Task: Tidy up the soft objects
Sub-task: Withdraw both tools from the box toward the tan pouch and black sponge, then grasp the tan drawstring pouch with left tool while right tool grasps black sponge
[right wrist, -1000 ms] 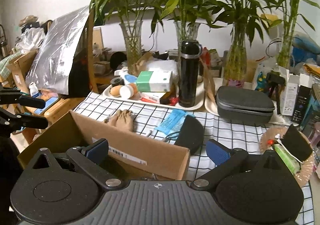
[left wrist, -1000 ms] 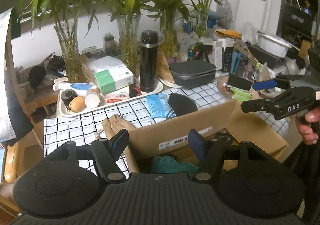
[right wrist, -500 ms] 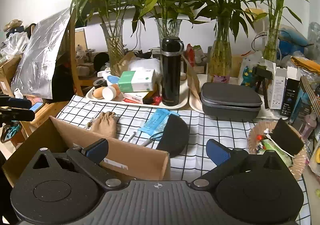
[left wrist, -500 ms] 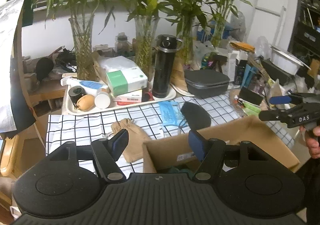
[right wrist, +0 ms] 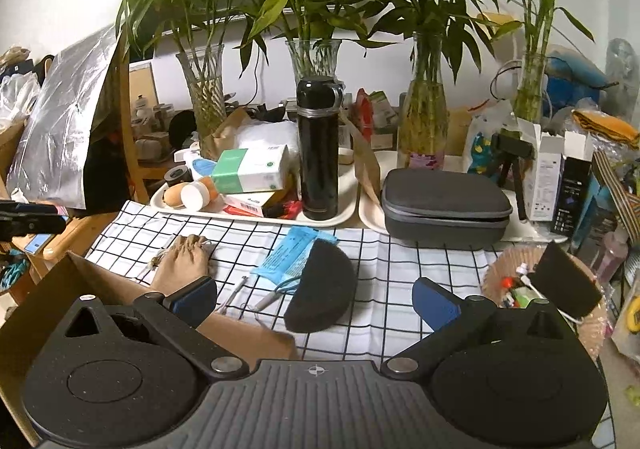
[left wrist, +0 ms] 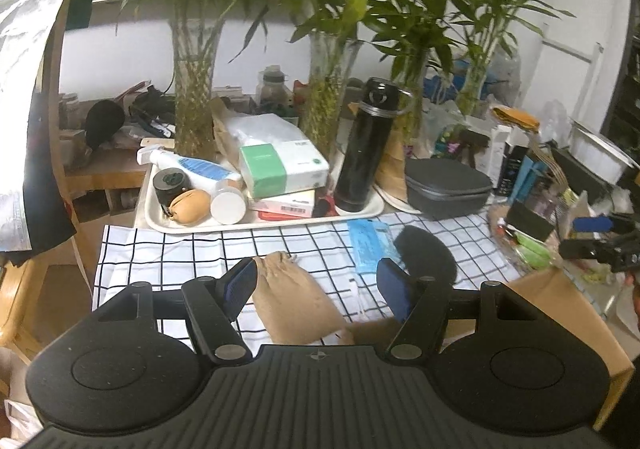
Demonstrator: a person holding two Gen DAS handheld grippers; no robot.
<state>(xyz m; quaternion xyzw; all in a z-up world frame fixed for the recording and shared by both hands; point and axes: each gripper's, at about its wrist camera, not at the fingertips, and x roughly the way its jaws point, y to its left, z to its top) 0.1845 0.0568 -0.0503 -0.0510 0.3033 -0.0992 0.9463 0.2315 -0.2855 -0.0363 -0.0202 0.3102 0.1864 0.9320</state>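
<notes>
A tan drawstring pouch (left wrist: 294,299) lies on the checked cloth, between the fingers of my open, empty left gripper (left wrist: 318,287); it also shows in the right wrist view (right wrist: 184,261). A black half-round foam pad (right wrist: 322,295) lies ahead of my open, empty right gripper (right wrist: 314,301); it also shows in the left wrist view (left wrist: 426,261). A blue packet (right wrist: 290,255) lies beside the pad. The cardboard box (right wrist: 60,291) stands at the table's near edge, its inside hidden.
A white tray (left wrist: 160,223) at the back holds a tissue box (left wrist: 282,167), a black flask (left wrist: 366,147) and small jars. Glass vases with bamboo stand behind. A grey case (right wrist: 444,201) and a wicker basket (right wrist: 500,269) are at the right.
Both grippers have moved forward and up past the box toward the cloth. The tan pouch now lies between the left fingers and the black pad sits closer before the right gripper.
</notes>
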